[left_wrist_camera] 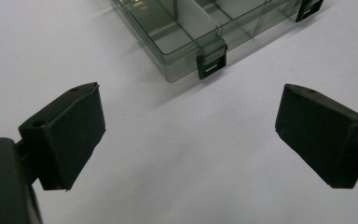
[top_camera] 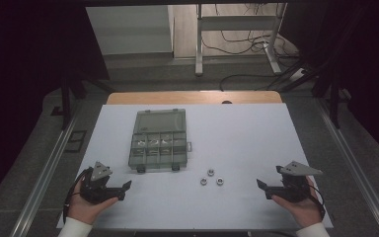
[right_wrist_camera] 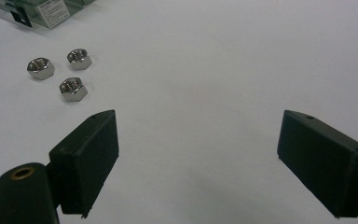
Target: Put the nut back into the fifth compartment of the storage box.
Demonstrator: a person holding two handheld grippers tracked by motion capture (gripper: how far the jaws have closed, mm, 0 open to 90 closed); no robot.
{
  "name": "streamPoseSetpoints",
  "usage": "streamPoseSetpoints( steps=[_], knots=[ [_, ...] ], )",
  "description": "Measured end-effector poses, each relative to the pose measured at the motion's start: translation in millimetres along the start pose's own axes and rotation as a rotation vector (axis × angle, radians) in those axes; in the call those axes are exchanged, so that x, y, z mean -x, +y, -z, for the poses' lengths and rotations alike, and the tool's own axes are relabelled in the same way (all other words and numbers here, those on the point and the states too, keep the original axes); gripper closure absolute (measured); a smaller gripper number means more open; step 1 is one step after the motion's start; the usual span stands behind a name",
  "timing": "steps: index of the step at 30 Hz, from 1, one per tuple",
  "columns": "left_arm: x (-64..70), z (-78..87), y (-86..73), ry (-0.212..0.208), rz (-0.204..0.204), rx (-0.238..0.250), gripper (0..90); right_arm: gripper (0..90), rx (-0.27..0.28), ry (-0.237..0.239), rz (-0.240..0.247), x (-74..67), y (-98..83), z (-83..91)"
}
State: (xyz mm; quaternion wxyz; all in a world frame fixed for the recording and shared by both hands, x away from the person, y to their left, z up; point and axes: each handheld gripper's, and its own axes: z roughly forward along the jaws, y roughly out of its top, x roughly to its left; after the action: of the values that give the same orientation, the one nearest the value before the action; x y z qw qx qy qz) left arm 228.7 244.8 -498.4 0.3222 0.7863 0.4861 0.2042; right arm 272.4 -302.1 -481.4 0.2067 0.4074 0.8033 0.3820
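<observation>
A clear smoky plastic compartment box lies on the white table sheet with its lid folded back behind it. Three steel hex nuts lie loose to the right of the box's front. My left gripper rests at the front left, held in a hand, and its jaws point right. In the left gripper view it stands open over bare sheet, short of the box's black latch. My right gripper sits at the front right, open, with the nuts ahead to its left.
The sheet covers a wooden table whose far edge shows beyond it. Metal rails run along both sides. A desk frame and cables lie on the floor behind. A label on the box corner shows in the right gripper view.
</observation>
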Motion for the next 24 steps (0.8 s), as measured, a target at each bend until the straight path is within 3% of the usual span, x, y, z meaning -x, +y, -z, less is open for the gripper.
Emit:
streamPoseSetpoints(
  steps=[24],
  knots=[
    [-2.7,5.0,-2.0,0.007,0.01,0.001,8.3,12.8,-0.021,0.007,0.03,-3.7,0.5,-3.9]
  ],
)
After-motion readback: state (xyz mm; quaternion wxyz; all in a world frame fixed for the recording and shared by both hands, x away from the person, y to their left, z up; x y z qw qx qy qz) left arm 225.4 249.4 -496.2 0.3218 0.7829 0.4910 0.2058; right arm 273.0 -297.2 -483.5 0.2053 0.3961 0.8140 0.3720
